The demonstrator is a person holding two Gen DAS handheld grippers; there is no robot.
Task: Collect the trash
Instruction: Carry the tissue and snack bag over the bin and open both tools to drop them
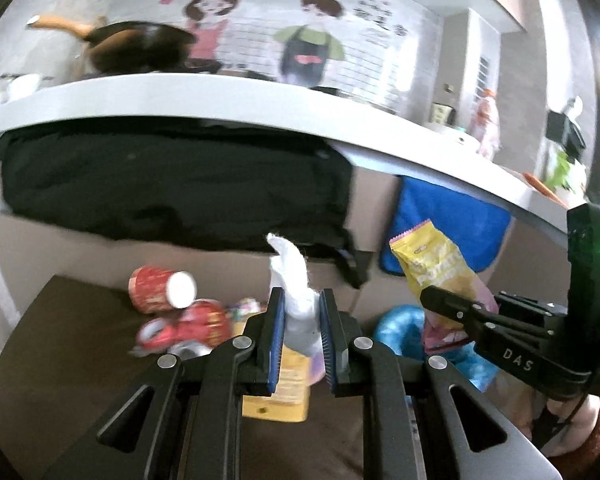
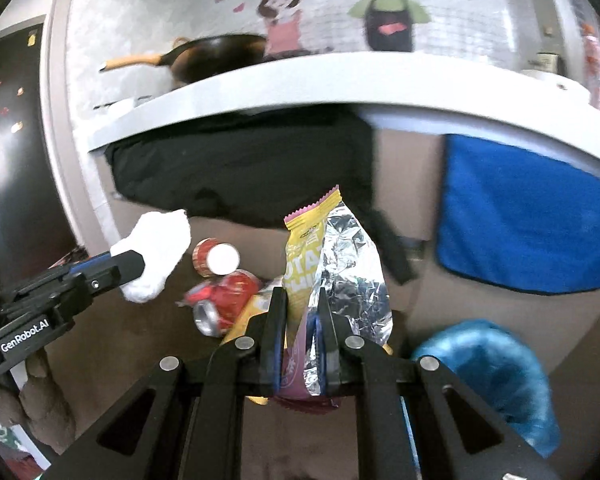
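Brown tabletop (image 1: 60, 360) below a white kitchen counter (image 1: 180, 96); left hand-held gripper (image 1: 299, 344) pinching crumpled white tissue (image 1: 296, 280), right hand-held gripper (image 2: 300, 344) pinching a yellow foil-lined snack bag (image 2: 340, 264).

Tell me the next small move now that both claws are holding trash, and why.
Probably carry both over to the blue bin and let go there. The left claw is shut on a tissue, the right claw on a chip bag, both lifted clear of the trash pile.

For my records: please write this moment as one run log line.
left tongs: shut on white tissue | right tongs: shut on chip bag | blue-lined bin: lower right
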